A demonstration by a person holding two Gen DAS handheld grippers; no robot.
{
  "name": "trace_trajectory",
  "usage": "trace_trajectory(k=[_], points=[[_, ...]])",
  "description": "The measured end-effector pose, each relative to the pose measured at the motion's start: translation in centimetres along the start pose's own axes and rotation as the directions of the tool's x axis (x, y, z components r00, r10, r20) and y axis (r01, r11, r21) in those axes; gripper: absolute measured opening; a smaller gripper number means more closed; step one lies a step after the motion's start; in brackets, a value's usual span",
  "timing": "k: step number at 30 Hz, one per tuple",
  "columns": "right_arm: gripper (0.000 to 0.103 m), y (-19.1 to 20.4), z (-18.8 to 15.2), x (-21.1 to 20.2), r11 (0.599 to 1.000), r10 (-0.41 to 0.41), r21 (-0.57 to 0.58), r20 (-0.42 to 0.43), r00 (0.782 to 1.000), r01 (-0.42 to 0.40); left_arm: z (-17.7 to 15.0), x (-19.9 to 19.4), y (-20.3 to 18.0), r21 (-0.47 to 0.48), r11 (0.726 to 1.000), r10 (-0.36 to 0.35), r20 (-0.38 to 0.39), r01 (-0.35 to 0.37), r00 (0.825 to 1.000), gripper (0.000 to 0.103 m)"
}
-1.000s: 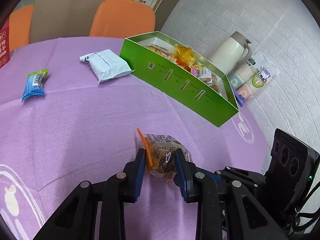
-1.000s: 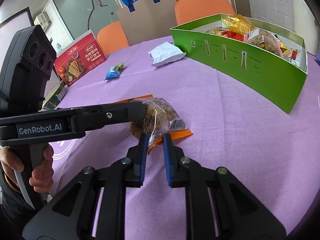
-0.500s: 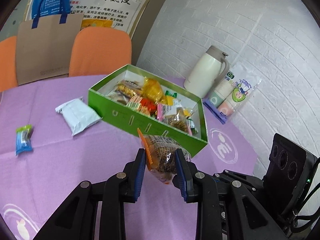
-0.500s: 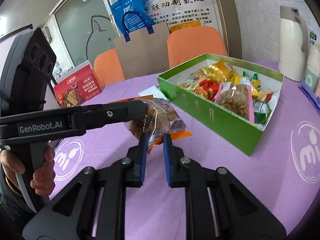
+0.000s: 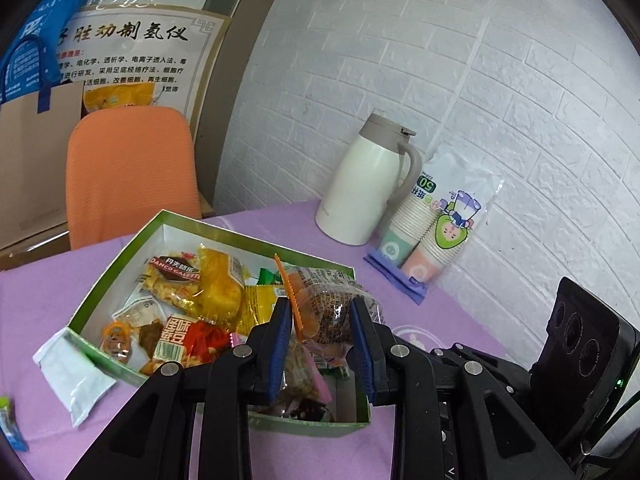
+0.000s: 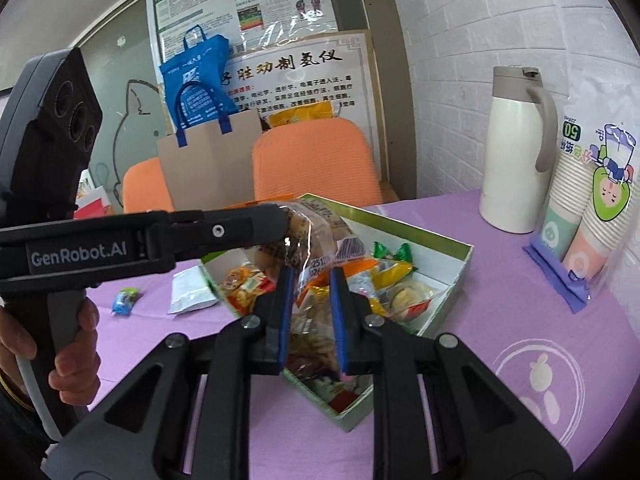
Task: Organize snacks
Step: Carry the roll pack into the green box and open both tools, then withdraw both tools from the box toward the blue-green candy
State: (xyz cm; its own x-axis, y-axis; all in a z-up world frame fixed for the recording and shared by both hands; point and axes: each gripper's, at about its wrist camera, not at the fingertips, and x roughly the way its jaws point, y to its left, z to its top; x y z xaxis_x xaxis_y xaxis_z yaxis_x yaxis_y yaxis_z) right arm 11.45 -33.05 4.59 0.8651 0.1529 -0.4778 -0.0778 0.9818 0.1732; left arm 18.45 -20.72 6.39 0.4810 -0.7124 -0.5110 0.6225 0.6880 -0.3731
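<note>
Left wrist: left gripper clamps clear snack pack mid-body, above green box | light, crinkly, crushable; grip the middle | Right wrist: right gripper narrow, apparently pinching the pack's edge over the box.

A crinkly see-through plastic snack bag is pinched between matt black plastic fingers with blue ridged pads. The green box is made of smooth card, white inside, and is filled with shiny wrappers. The table is covered in soft, matt purple cloth. The jug looks smooth and glossy. Paper cups are wrapped in clear, shiny plastic. The wall is rough white brick.
</note>
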Motion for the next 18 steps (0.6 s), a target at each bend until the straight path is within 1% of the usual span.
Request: trace_trajectory(k=[1, 2, 3, 4, 5, 6, 8, 11, 14, 18], points=[[0.027, -0.4, -0.3, 0.7, 1.000, -0.017, -0.005, -0.016, 1.000, 0.017, -0.2, 1.2, 0.7, -0.023, 1.000, 0.009, -0.022, -0.009, 1.000, 0.038], [0.040, -0.7, -0.7, 1.5, 0.999, -0.035, -0.010, -0.044, 0.998, 0.035, -0.7, 2.0, 1.3, -0.047, 0.998, 0.034, -0.045, -0.037, 0.998, 0.049], [0.057, -0.9, -1.1, 1.7, 0.998, -0.055, -0.018, -0.062, 0.997, 0.054, -1.1, 2.5, 2.0, -0.070, 0.995, 0.069, -0.059, -0.073, 0.996, 0.072], [0.064, -1.0, -1.6, 1.7, 0.997, -0.074, -0.031, -0.064, 0.995, 0.072, -1.8, 2.5, 2.6, -0.090, 0.991, 0.095, -0.050, -0.100, 0.994, 0.081], [0.074, -0.8, -2.1, 1.5, 0.995, -0.096, -0.047, -0.050, 0.994, 0.094, -2.5, 2.2, 3.2, -0.104, 0.989, 0.104, -0.028, -0.106, 0.994, 0.084], [0.082, -0.6, -2.5, 1.4, 0.991, -0.118, -0.061, -0.037, 0.992, 0.116, -3.0, 2.0, 3.7, -0.115, 0.986, 0.117, -0.019, -0.118, 0.993, 0.087], [0.091, -0.2, -3.0, 1.4, 0.988, -0.135, -0.081, -0.036, 0.990, 0.132, -3.5, 1.5, 4.7, -0.140, 0.979, 0.148, -0.029, -0.150, 0.989, 0.088], [0.091, 0.4, -2.9, 1.5, 0.991, -0.116, -0.069, -0.056, 0.992, 0.112, -3.8, 0.3, 5.6, -0.156, 0.974, 0.164, -0.027, -0.166, 0.986, 0.088], [0.092, 1.5, -2.6, 0.9, 0.993, -0.100, -0.068, -0.034, 0.994, 0.097, -4.0, -1.6, 6.4, -0.172, 0.969, 0.181, 0.001, -0.178, 0.983, 0.088], [0.096, 3.6, -2.2, 0.0, 0.995, -0.067, -0.077, -0.017, 0.998, 0.066, -4.5, -4.3, 7.5, -0.201, 0.958, 0.215, 0.023, -0.206, 0.976, 0.088]])
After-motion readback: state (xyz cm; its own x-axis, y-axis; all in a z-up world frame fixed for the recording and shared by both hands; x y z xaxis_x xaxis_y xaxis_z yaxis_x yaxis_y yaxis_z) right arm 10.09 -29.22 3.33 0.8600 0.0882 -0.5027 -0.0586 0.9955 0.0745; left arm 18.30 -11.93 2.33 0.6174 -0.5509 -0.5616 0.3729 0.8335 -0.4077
